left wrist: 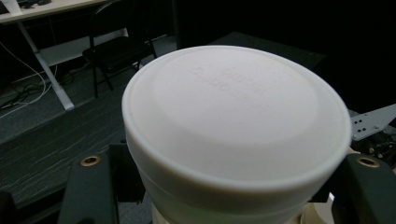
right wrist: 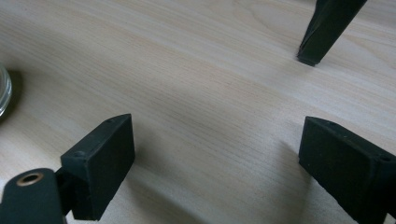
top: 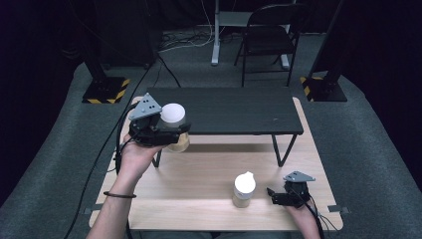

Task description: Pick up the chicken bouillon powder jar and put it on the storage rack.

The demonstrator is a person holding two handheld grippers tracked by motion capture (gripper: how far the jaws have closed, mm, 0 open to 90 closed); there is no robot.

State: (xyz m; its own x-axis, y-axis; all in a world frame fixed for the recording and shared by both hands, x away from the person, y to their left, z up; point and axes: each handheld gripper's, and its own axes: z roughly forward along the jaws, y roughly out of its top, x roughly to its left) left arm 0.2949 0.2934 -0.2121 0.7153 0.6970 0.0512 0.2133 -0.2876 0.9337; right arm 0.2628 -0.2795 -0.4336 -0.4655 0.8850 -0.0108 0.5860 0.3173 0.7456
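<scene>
The left gripper (top: 166, 130) is clamping a round glass jar with a wide white plastic lid (top: 174, 125), holding it in the air above the left end of the light wooden table (top: 199, 194), just in front of the low black shelf (top: 229, 110). Farther right, a second white-capped glass jar (top: 244, 190) is standing on the table. Near it, the right gripper (top: 276, 196) is resting with its jaws spread apart, gripping nothing.
</scene>
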